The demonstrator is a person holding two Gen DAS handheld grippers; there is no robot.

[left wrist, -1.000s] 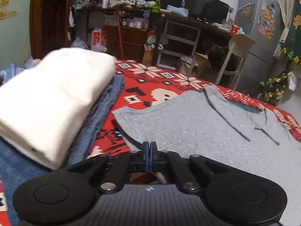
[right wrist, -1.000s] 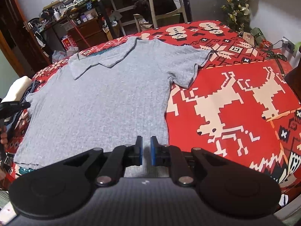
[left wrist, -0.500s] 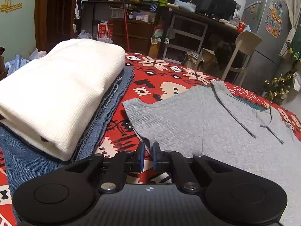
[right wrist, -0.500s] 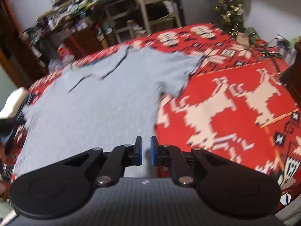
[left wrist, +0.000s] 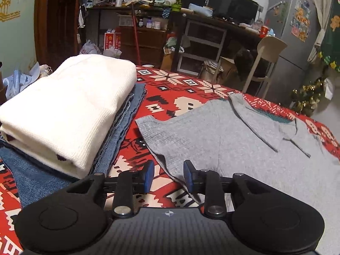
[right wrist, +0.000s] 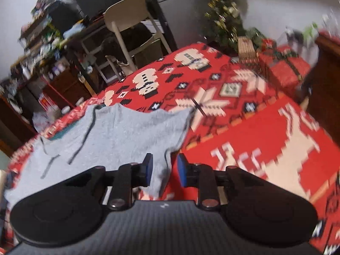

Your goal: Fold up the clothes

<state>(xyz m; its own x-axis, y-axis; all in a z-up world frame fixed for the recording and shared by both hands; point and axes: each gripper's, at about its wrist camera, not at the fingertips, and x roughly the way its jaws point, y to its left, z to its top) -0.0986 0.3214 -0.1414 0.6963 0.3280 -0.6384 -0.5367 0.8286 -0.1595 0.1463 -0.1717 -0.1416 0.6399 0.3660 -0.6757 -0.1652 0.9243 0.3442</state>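
Two grippers, left and right, hover at opposite side edges of the flat grey shirt, fingers narrowly apart and opening, empty, likely to pinch those edges for folding.

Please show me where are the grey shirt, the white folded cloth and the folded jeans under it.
grey shirt [left wrist: 223, 136]: left wrist view, on its chest area.
white folded cloth [left wrist: 70, 106]: left wrist view, on its top face.
folded jeans [left wrist: 36, 176]: left wrist view, on the near exposed part.
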